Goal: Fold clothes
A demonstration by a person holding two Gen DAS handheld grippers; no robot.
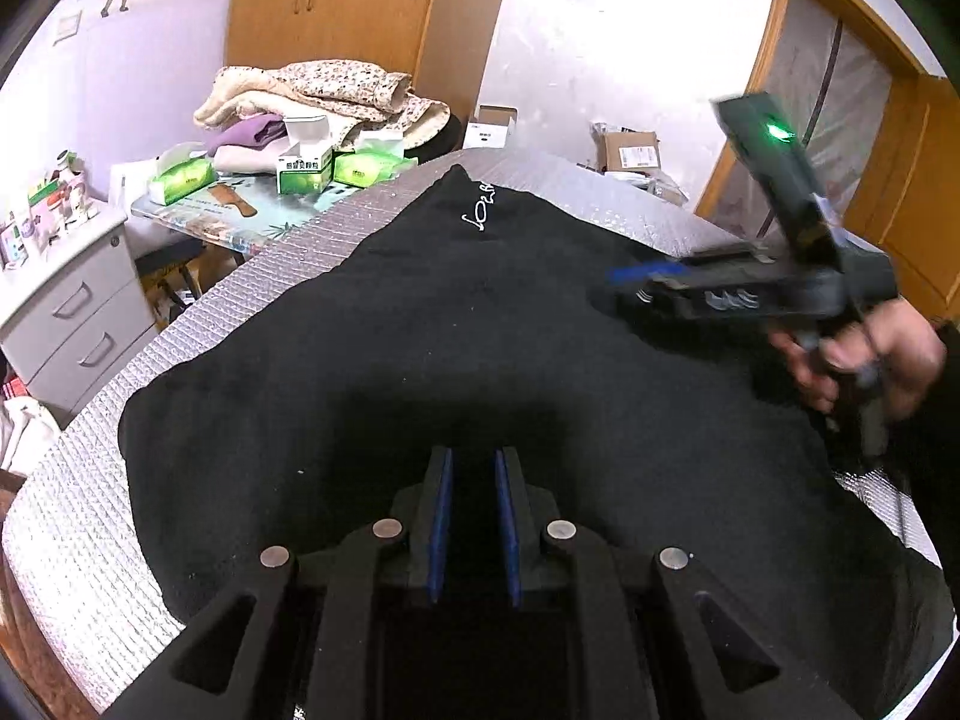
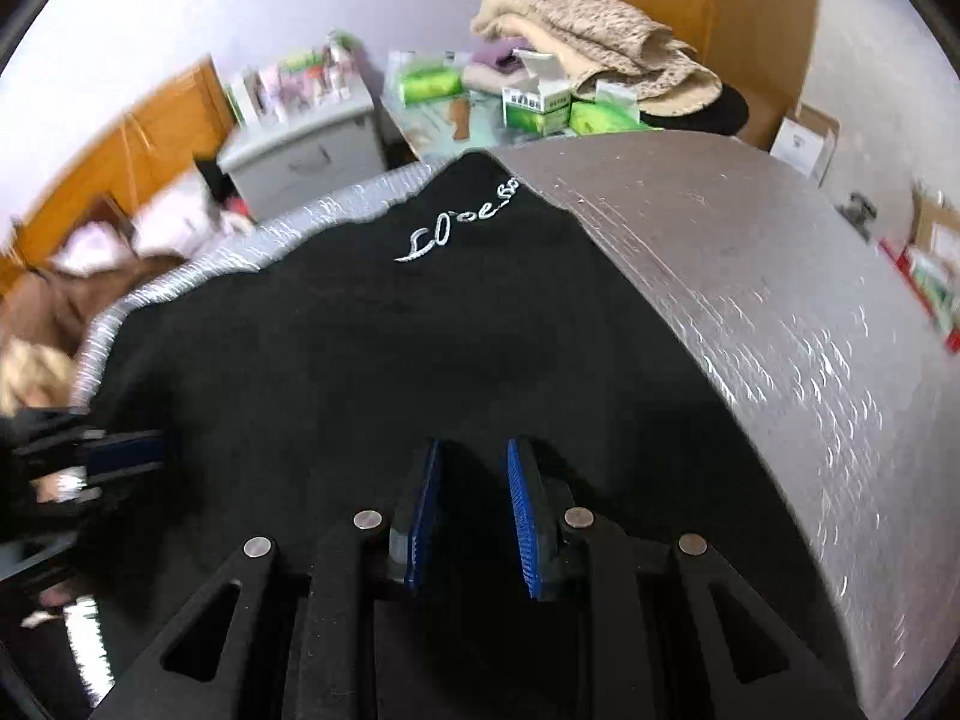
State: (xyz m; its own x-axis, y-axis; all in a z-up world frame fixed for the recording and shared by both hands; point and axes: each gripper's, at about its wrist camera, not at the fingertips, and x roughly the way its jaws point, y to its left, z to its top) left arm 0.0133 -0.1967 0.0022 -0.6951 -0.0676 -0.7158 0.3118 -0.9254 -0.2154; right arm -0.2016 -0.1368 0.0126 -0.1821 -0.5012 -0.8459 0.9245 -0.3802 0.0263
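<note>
A black garment [image 1: 420, 330] [image 2: 360, 348] lies spread over a silver quilted mat [image 1: 78, 510] [image 2: 750, 276]. White script lettering [image 1: 478, 213] [image 2: 462, 222] sits near its far corner. My left gripper [image 1: 474, 459] hovers over the near part of the cloth. Its blue pads stand a narrow gap apart, and I see nothing between them. In the right wrist view the left gripper [image 2: 150, 450] shows blurred at the garment's left edge. My right gripper [image 2: 474, 450] is above the cloth near its right edge, pads slightly apart and empty. From the left it [image 1: 624, 282] appears side-on, held by a hand [image 1: 870, 354].
Beyond the mat, a side table holds green tissue boxes [image 1: 303, 171] and a heap of blankets [image 1: 324, 90]. A grey drawer cabinet [image 1: 72, 300] stands at the left. Cardboard boxes [image 1: 630, 150] sit on the floor by the wall, near a wooden door frame [image 1: 774, 60].
</note>
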